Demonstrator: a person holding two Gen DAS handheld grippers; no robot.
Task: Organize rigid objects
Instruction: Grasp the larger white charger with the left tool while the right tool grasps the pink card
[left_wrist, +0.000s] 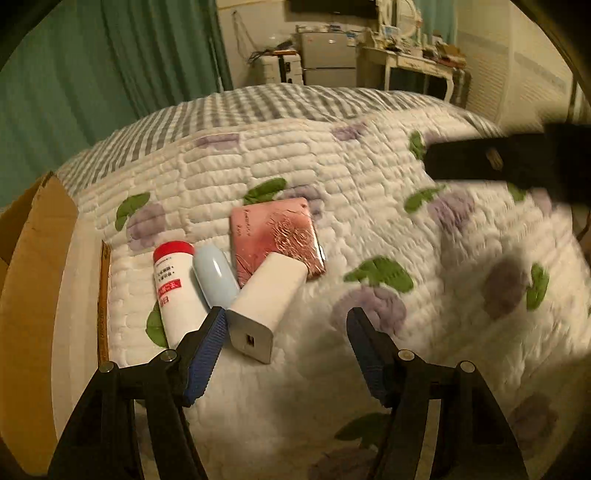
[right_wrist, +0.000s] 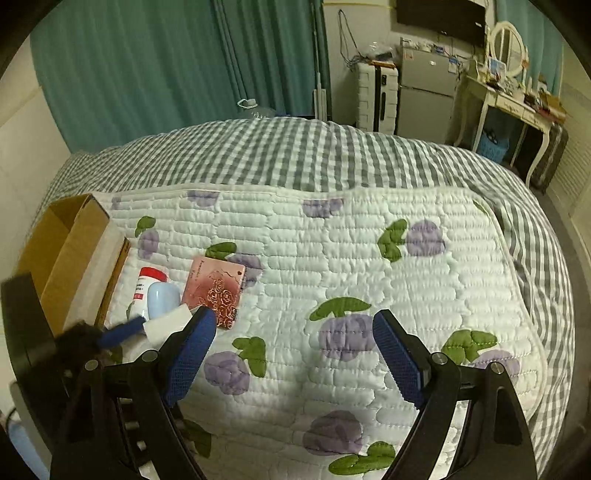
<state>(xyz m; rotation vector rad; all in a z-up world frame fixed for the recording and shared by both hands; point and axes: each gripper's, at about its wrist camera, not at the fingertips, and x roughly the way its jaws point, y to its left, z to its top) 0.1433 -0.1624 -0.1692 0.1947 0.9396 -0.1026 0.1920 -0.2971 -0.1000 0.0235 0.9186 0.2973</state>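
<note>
Several rigid objects lie together on the quilted mat (left_wrist: 332, 177): a white bottle with a red cap (left_wrist: 175, 288), a pale blue oval case (left_wrist: 216, 275), a pink rose-patterned box (left_wrist: 275, 236) and a white power bank (left_wrist: 264, 304). My left gripper (left_wrist: 286, 325) is open, its left finger beside the power bank's near end. My right gripper (right_wrist: 295, 332) is open and empty over the mat, right of the pile (right_wrist: 177, 295). The left gripper shows blurred in the right wrist view (right_wrist: 110, 334).
An open cardboard box (left_wrist: 40, 266) stands at the mat's left edge, also in the right wrist view (right_wrist: 74, 251). The mat lies on a grey checked bed cover (right_wrist: 295, 155). Green curtains, a fridge and a white desk stand beyond the bed.
</note>
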